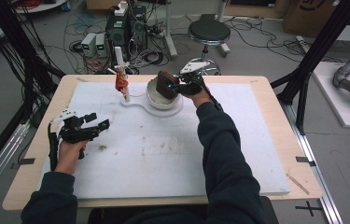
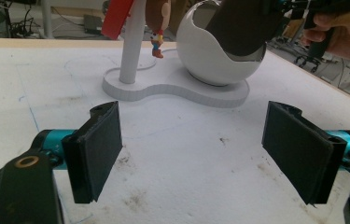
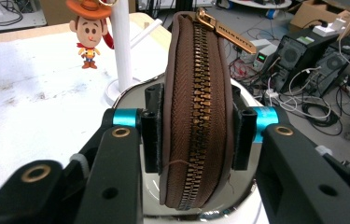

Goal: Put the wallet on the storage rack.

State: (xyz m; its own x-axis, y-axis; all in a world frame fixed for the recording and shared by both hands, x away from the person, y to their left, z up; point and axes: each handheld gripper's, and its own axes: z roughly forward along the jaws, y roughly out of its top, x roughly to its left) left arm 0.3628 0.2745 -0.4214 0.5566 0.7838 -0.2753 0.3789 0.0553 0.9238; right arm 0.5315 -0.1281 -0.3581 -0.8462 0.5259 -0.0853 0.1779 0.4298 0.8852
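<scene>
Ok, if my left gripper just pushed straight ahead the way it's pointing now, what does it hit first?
Probably the flat white stand base, around where the post side joins the white bowl side. The left gripper is open over bare white mat before that. Depth is hard to judge; if it passes above the base, the bowl comes next.

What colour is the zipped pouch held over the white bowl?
The pouch is brown, with a brass-coloured zipper; the right gripper view shows it best.
</scene>
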